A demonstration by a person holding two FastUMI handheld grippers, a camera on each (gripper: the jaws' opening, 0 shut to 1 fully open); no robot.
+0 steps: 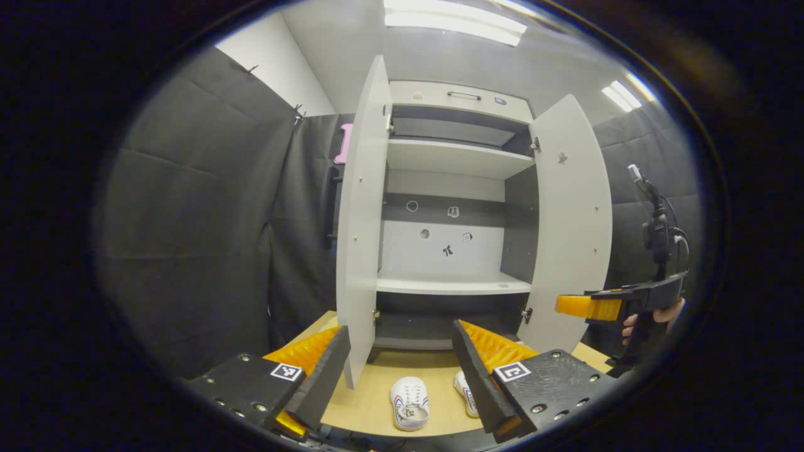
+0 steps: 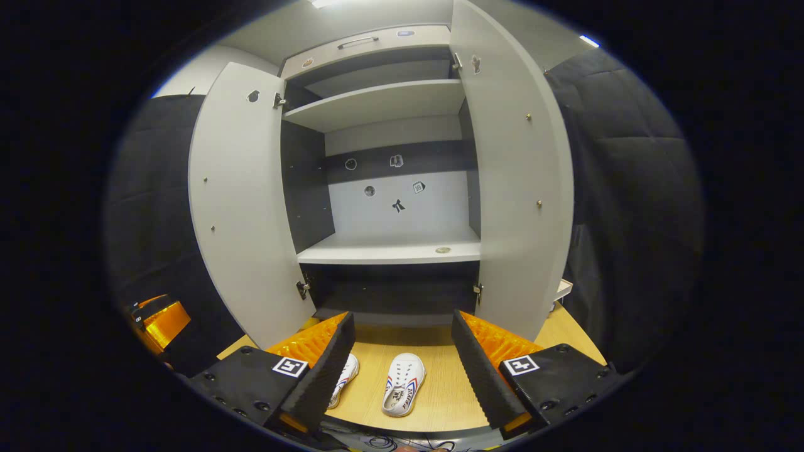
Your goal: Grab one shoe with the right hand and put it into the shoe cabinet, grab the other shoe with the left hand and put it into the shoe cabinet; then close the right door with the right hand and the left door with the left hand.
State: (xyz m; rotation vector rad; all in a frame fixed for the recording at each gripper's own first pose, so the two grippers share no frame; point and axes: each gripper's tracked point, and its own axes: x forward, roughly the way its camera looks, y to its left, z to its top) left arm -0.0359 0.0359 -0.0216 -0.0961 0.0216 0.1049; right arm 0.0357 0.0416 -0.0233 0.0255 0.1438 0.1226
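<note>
Two white shoes with red and blue stripes lie on the wooden floor in front of the cabinet. In the left gripper view one shoe (image 1: 409, 403) lies between my fingers and the other shoe (image 1: 466, 393) is half hidden by my right finger. My left gripper (image 1: 402, 370) is open, well above them. The right gripper view has one shoe (image 2: 403, 384) in the gap and the other shoe (image 2: 344, 376) beside the left finger; my right gripper (image 2: 402, 367) is open and holds nothing. The shoe cabinet (image 1: 449, 188) stands with both doors open.
The cabinet's left door (image 1: 361, 220) and right door (image 1: 575, 220) swing outward toward me. Its shelves (image 2: 389, 251) are bare. The other gripper (image 1: 590, 306), held by a hand, hangs at the right of the left gripper view. Black padded walls close both sides.
</note>
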